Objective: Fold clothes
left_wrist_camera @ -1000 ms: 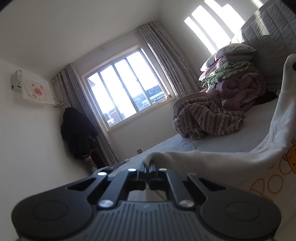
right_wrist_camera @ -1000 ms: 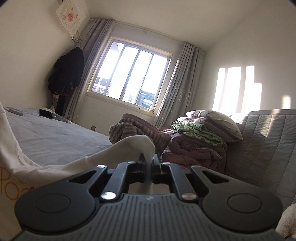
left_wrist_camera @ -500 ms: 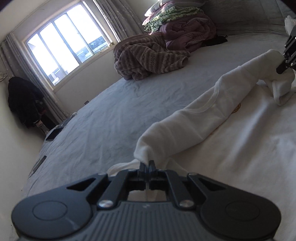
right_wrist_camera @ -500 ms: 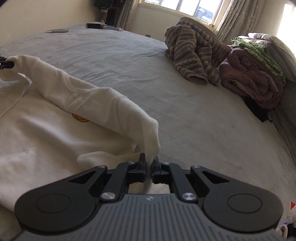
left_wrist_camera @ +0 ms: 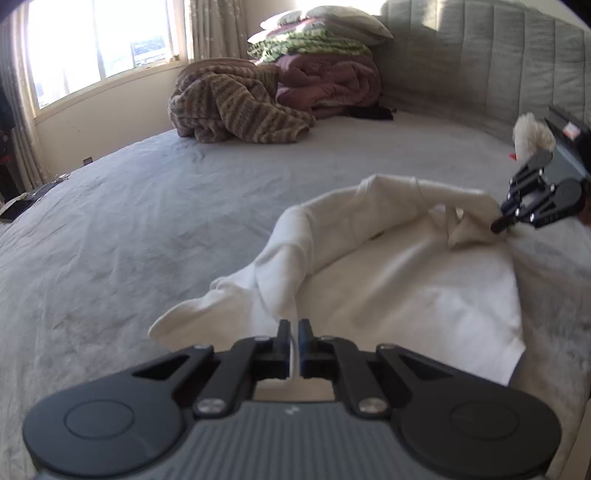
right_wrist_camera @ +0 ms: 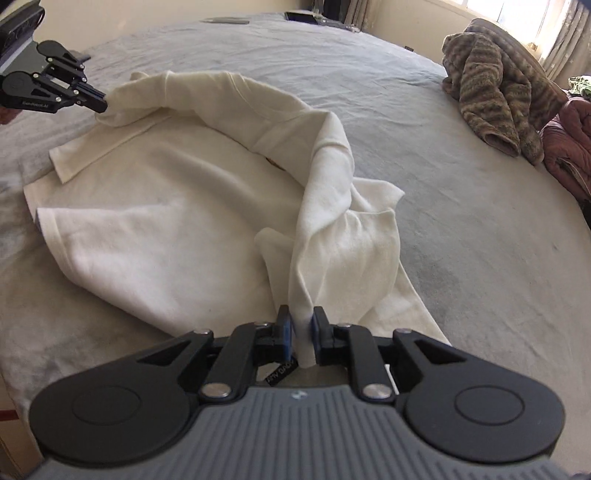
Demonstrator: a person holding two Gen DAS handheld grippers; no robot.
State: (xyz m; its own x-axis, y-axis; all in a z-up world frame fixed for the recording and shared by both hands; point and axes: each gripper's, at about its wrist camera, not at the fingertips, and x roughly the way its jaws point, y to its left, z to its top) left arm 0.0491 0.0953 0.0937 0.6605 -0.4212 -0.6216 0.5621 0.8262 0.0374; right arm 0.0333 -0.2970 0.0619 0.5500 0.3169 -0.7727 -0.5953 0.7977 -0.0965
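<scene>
The cream-white cotton sweatshirt (right_wrist_camera: 155, 206) lies spread on the grey bedsheet (right_wrist_camera: 461, 206), its body flat. One edge is lifted into a rolled, arching ridge across it; a sleeve trails onto the sheet.

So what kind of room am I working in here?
Almost certainly a bedroom: a wide bed with a padded headboard, stacked quilts and a pillow, and a curtained window.

Daylight is pouring in, fisheye bending everything.
The window (left_wrist_camera: 96, 40) is glaring white on my left view; corners are darkening, edges curving, and the far bedding is blurring slightly.
</scene>
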